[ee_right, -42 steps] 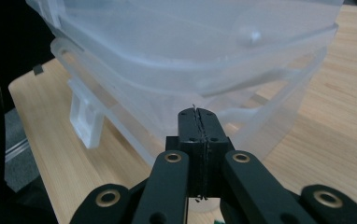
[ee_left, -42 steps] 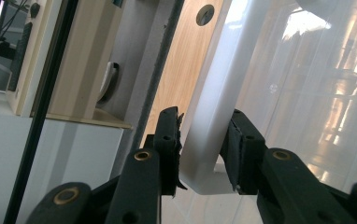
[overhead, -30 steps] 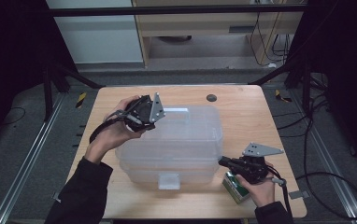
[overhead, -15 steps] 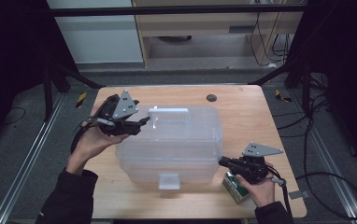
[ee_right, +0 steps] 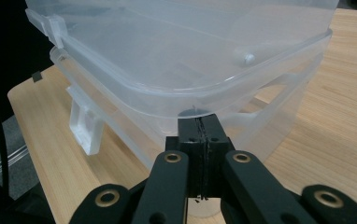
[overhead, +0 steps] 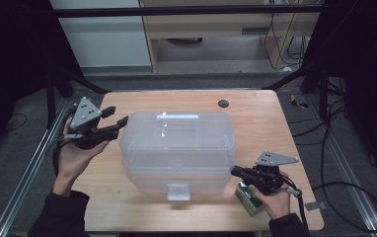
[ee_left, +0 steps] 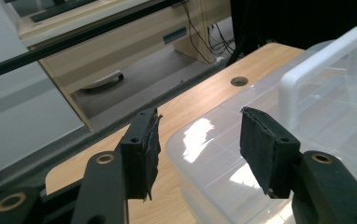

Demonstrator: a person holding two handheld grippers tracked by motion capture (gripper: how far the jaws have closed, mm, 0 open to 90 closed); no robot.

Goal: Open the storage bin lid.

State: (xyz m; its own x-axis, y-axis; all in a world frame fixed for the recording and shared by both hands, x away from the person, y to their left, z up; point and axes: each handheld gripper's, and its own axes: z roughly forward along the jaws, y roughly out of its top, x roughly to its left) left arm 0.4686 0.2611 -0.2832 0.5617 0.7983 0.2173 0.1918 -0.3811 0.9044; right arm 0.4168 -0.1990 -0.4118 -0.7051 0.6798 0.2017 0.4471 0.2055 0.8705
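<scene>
A clear plastic storage box (overhead: 176, 148) with a white handle (overhead: 177, 117) stands closed in the middle of the wooden table (overhead: 260, 123). My left gripper (overhead: 116, 117) hovers at the box's back left corner. It is open and its jaws have just been closing, with nothing pressed between them. In the left gripper view, the box's lid corner (ee_left: 204, 135) lies just beyond the left gripper (ee_left: 200, 140). My right gripper (overhead: 235, 171) is shut and empty at the front right corner. Its tips (ee_right: 199, 133) touch the box (ee_right: 190, 56) just under the lid's rim.
A small green and white carton (overhead: 248, 198) lies on the table under the right hand. The box's white front latch (overhead: 178, 191) hangs over the front wall. A round cable hole (overhead: 223, 103) sits near the table's far edge. A cabinet stands behind the table.
The left hand has drawn leftward off the top of the box to its left side, near the table's left edge. The right hand and the box have stayed still.
</scene>
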